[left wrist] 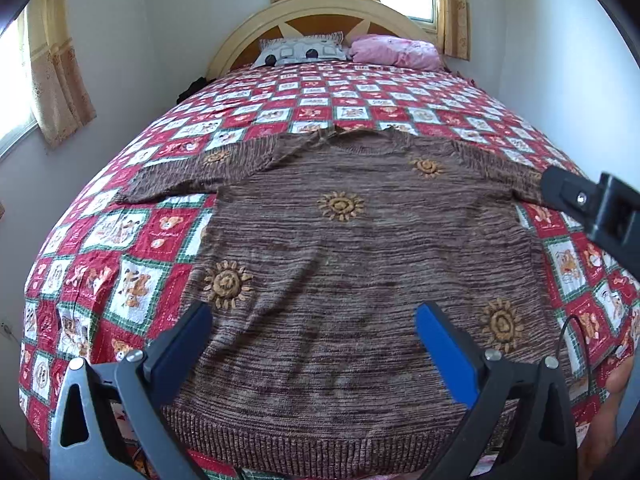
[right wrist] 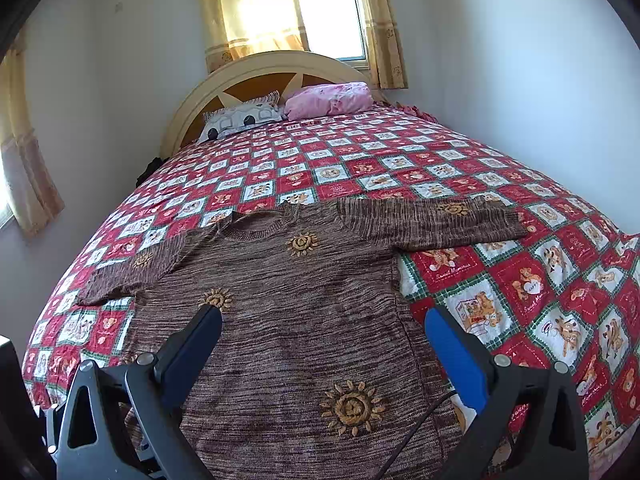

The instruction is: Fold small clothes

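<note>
A brown knitted sweater (left wrist: 360, 264) with orange sun motifs lies flat and spread out on the bed, sleeves out to both sides, hem toward me. It also shows in the right wrist view (right wrist: 304, 312). My left gripper (left wrist: 314, 312) is open and empty, held above the sweater's lower body. My right gripper (right wrist: 322, 316) is open and empty, above the sweater's lower right part. Part of the right gripper's body (left wrist: 592, 208) shows at the right edge of the left wrist view, over the right sleeve.
The bed carries a red, white and green patchwork quilt (left wrist: 132, 248), also seen in the right wrist view (right wrist: 540, 280). A grey pillow (left wrist: 300, 50) and a pink pillow (left wrist: 396, 52) lie by the headboard (left wrist: 320, 8). Walls and curtained windows surround the bed.
</note>
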